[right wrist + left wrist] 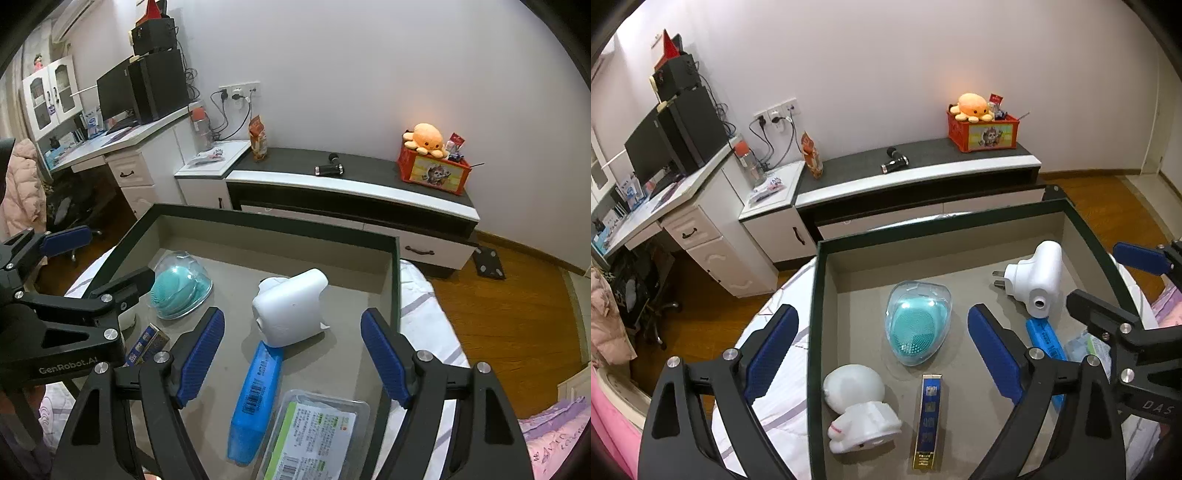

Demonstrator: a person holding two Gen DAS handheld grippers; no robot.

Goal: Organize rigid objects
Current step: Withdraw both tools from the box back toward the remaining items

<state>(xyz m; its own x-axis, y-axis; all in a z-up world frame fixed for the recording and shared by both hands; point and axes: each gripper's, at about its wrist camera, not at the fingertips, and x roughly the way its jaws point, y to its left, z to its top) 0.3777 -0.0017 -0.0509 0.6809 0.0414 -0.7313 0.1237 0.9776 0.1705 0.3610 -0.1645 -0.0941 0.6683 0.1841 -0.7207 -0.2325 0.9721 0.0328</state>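
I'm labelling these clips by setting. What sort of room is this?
Most likely a bedroom used as a home study. A desk with a monitor stands by the wall, an orange plush octopus sits on a low cabinet, and the tray rests on what looks like bedding.

You had "GenRobot.AI" legible in white on the left gripper [51, 295] body, and "DAS", cut off by the frame edge, on the right gripper [1108, 280] body; print on the blue box [255, 398] and the labelled tray [314, 439] was too small to read
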